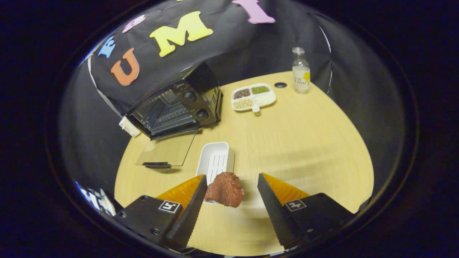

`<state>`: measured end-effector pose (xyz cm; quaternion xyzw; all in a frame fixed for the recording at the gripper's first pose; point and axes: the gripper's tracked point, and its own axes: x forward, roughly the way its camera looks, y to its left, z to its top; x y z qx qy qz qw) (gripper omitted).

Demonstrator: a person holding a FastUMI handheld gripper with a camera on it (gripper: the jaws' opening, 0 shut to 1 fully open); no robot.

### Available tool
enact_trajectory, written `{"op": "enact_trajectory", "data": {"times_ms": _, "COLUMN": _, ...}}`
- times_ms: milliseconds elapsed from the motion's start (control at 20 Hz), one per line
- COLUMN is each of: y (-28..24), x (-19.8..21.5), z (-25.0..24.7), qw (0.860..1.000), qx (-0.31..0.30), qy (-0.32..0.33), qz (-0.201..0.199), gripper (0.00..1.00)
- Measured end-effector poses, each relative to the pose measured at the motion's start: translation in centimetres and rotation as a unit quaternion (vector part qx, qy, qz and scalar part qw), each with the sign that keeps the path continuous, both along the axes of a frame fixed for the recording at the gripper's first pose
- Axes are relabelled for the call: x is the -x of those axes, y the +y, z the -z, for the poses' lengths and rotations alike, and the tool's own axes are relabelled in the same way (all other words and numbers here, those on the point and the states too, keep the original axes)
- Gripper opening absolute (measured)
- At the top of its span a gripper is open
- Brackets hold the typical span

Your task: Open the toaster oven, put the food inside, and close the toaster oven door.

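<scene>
on the round wooden desk (304,143) the toaster oven (175,107) sits at the far left edge, its glass door (166,150) folded down flat and open. just in front of it is a white tray (215,161). the claw (232,191) is wide, holding nothing. a red piece of meat (225,189) sits between the fingers, right by the left one. a snack dish (254,96) and a bottle (301,71) stand near the far edge.
</scene>
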<state>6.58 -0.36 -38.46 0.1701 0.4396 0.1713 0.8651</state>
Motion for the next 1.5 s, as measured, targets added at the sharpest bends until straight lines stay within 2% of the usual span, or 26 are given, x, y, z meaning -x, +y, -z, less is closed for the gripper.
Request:
{"op": "enact_trajectory", "data": {"times_ms": 200, "y": 0.8, "x": 0.4, "z": 1.2, "qw": 0.995, "qx": -0.070, "qy": 0.054, "qz": -0.043, "gripper": 0.77}}
{"op": "enact_trajectory", "data": {"times_ms": 350, "y": 0.9, "x": 0.6, "z": 1.8, "qw": 0.988, "qx": -0.110, "qy": 0.090, "qz": -0.067, "gripper": 0.62}}
{"op": "enact_trajectory", "data": {"times_ms": 600, "y": 0.9, "x": 1.0, "z": 1.8, "qw": 0.978, "qx": -0.147, "qy": 0.130, "qz": -0.075, "gripper": 0.20}}
{"op": "enact_trajectory", "data": {"times_ms": 750, "y": 0.6, "x": 0.6, "z": 1.1, "qw": 0.980, "qx": -0.138, "qy": 0.116, "qz": -0.085, "gripper": 0.18}}
{"op": "enact_trajectory", "data": {"times_ms": 950, "y": 1.3, "x": 0.5, "z": -2.0, "qw": 0.979, "qx": -0.160, "qy": 0.097, "qz": -0.077, "gripper": 0.18}}
{"op": "enact_trajectory", "data": {"times_ms": 1250, "y": 5.5, "x": -0.3, "z": -7.8, "qw": 0.982, "qx": -0.182, "qy": 0.044, "qz": -0.035, "gripper": 0.18}}
{"op": "enact_trajectory", "data": {"times_ms": 1500, "y": 11.7, "x": -1.9, "z": -11.0, "qw": 0.972, "qx": -0.234, "qy": 0.019, "qz": 0.015, "gripper": 0.17}}
